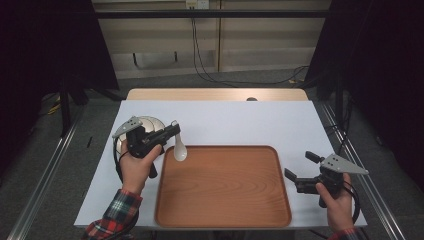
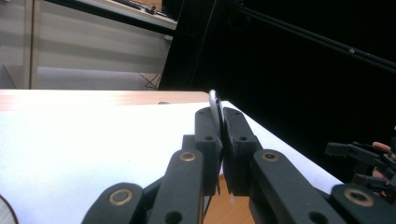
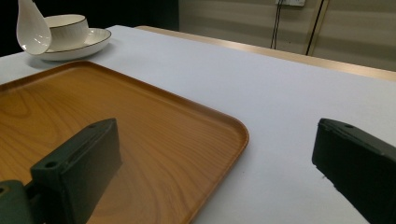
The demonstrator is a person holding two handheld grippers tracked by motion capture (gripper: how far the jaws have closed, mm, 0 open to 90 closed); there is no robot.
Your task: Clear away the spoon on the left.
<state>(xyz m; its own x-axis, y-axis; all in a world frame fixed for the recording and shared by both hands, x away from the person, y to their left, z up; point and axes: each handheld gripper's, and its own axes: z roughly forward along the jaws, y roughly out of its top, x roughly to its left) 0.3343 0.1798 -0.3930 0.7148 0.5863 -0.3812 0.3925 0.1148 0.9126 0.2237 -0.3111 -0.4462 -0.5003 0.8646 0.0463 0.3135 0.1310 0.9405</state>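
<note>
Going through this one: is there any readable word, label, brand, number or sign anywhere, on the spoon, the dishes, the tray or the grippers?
None can be read. The white spoon, the bowl on its saucer, the wooden tray and both grippers, left gripper and right gripper, carry no visible print. The wall socket is too small to tell.

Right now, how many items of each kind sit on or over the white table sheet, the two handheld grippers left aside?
White ceramic spoon, held in the left gripper: 1
White cup with a dark rim: 1
White round saucer: 1
Brown wooden rectangular tray: 1
Total: 4
</note>
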